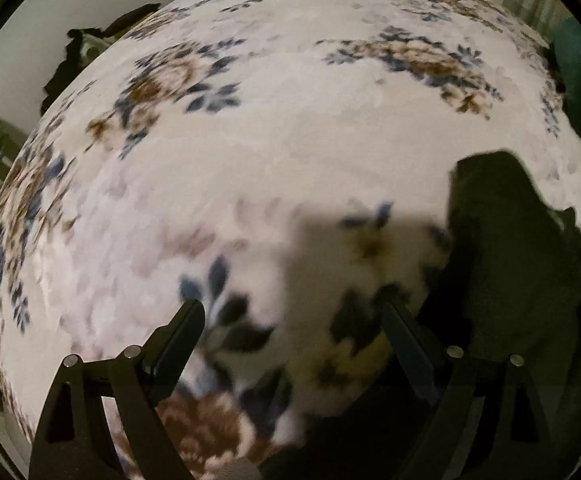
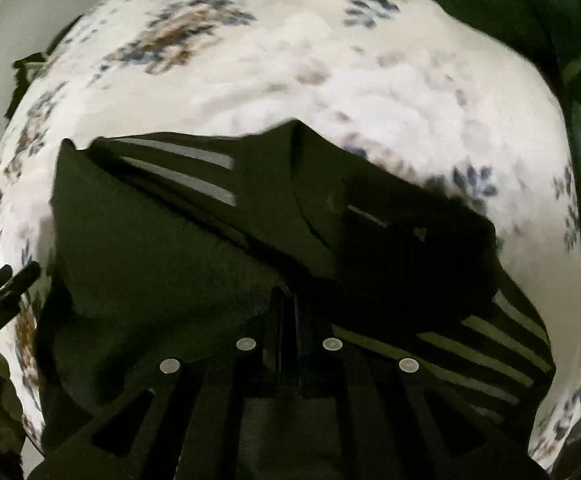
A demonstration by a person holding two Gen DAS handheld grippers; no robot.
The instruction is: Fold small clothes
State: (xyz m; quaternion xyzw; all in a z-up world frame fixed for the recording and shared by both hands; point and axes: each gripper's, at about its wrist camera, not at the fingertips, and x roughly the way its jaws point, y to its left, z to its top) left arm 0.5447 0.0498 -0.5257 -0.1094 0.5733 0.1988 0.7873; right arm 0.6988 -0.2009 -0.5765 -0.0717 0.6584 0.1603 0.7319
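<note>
On floral blanket [image 2: 330, 80]: dark striped garment [image 2: 162, 248]; right fingers [image 2: 278, 320] pinched together

No readable text, labels, brands or numbers in either view, dark garment [image 2: 162, 264] carries only plain pale stripes and one small blurred mark too unclear to read, floral blanket [image 1: 290, 152] shows pattern only, no lettering

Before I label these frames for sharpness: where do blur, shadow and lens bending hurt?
Left wrist: motion blur smears the blanket print; a shadow darkens the lower middle; the dark garment shows no detail. Right wrist: the garment's stripes read fairly sharp, the print behind is smeared. Both: fisheye bulges the bed, corners black.
</note>
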